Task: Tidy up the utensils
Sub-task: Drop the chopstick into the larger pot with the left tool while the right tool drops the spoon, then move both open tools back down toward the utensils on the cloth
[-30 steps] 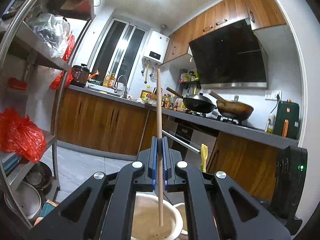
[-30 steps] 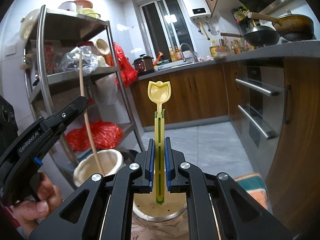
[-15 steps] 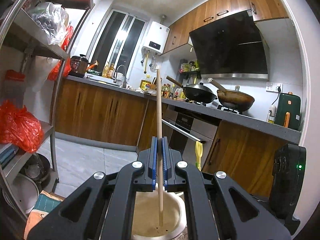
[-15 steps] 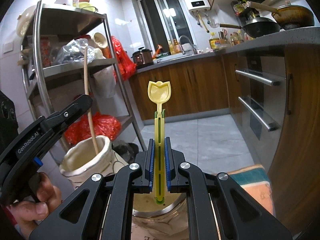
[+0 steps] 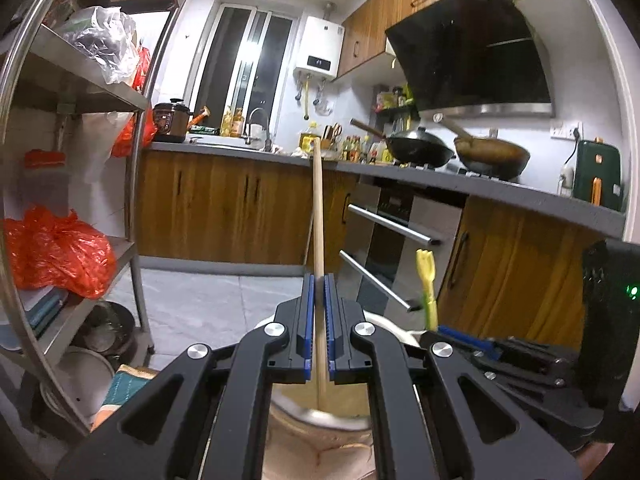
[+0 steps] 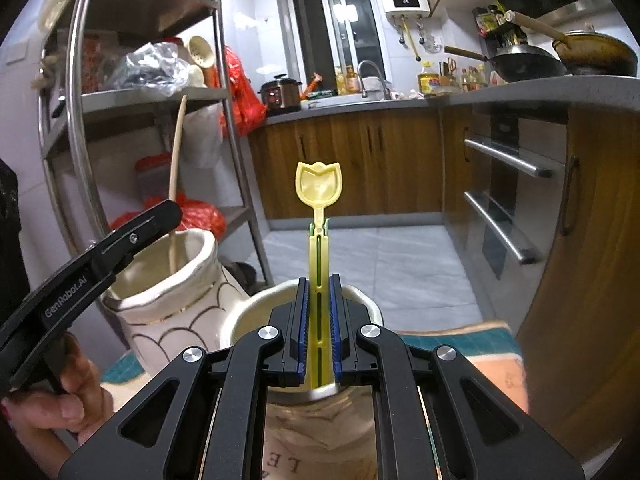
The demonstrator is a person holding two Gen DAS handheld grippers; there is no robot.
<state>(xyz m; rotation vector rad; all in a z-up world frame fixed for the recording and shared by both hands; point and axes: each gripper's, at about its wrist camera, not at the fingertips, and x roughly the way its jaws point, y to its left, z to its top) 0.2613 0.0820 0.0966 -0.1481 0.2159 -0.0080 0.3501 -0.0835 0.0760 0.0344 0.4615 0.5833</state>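
Dropped lower over the cream jar [image 5: 320, 404] since before, left gripper [image 5: 319, 312] clamped on wooden stick [image 5: 317, 216]; from the right wrist, right gripper [image 6: 319, 320] pinched yellow spoon [image 6: 319, 192] above second jar [image 6: 248, 316]; read "GenRobot.AI" on left gripper.

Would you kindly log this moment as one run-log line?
left gripper: shut on wooden stick, over scalloped jar | right gripper: shut on yellow spoon, over lettered jar

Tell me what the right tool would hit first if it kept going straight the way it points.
Probably the tiled floor, then the wooden cabinets beyond. The right tool, holding the yellow spoon, looks past the jar below; depth is unclear.
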